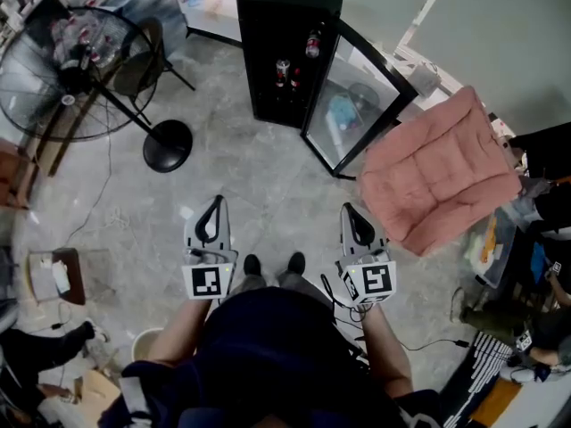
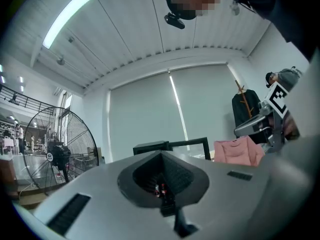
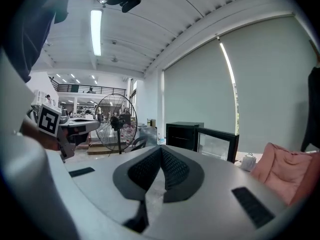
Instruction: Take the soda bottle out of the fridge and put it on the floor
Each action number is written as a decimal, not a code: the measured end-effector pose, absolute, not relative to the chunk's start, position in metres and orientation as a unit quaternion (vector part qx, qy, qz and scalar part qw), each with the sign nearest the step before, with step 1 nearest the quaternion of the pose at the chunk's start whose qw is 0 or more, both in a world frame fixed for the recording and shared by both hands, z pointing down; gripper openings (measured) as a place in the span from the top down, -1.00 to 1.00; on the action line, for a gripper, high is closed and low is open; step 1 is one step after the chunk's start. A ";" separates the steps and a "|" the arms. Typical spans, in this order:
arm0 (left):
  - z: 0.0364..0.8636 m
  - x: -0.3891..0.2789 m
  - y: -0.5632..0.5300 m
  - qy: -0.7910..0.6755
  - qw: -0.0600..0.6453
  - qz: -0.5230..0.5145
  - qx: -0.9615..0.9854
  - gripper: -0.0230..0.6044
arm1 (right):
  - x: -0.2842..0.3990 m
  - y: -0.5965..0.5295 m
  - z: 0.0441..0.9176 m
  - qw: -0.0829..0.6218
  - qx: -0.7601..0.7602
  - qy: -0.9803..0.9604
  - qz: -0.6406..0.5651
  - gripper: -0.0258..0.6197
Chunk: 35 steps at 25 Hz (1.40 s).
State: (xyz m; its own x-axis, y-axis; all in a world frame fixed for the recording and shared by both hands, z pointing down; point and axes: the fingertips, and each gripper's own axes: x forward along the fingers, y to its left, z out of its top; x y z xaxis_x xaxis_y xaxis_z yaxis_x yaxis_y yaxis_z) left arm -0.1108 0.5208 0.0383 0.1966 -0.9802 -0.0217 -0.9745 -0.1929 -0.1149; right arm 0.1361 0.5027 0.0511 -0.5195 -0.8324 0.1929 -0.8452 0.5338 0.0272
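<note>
A black mini fridge [image 1: 290,7] stands on the grey floor ahead of me, its glass door [image 1: 357,96] swung open to the right. On an upper shelf inside is a dark soda bottle [image 1: 312,43] with a red label, and below it are cans [image 1: 282,72]. My left gripper [image 1: 218,201] and right gripper [image 1: 349,209] are held side by side well short of the fridge, both pointing at it, both shut and empty. The left gripper view looks over shut jaws [image 2: 161,154] towards the fridge [image 2: 150,147]. The right gripper view also shows closed jaws [image 3: 161,148] and the fridge [image 3: 184,134].
A large standing fan [image 1: 71,69] with a round black base [image 1: 168,145] is at the left, with a chair [image 1: 143,61] behind it. A pink quilted cushion [image 1: 442,172] lies right of the fridge door. Cables cross the floor. My shoes [image 1: 272,264] stand between the grippers.
</note>
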 end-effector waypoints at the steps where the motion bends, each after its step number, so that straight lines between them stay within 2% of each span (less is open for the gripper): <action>1: 0.039 -0.110 0.520 0.633 0.050 -0.029 -0.772 0.85 | 0.137 0.502 0.050 0.088 0.483 -0.871 0.033 0.86; 26: 0.043 -0.101 0.507 0.610 0.025 -0.020 -0.792 0.84 | 0.132 0.500 0.050 0.090 0.471 -0.877 0.027 0.86; 27: 0.043 -0.100 0.506 0.608 0.023 -0.019 -0.793 0.79 | 0.132 0.500 0.050 0.090 0.471 -0.877 0.028 0.86; 30: 0.045 -0.096 0.504 0.600 0.016 -0.021 -0.799 0.36 | 0.132 0.500 0.050 0.091 0.469 -0.878 0.028 0.86; 35: 0.045 -0.091 0.498 0.592 0.016 -0.022 -0.805 0.08 | 0.134 0.499 0.052 0.092 0.466 -0.879 0.030 0.86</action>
State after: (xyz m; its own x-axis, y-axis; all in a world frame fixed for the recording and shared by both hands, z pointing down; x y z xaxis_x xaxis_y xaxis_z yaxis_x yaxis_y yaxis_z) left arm -0.0913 0.4983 0.0454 0.2975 -0.9546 0.0162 -0.9532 -0.2980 -0.0521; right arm 0.1338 0.4991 0.0517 -0.5480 -0.8145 0.1905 -0.8255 0.5634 0.0338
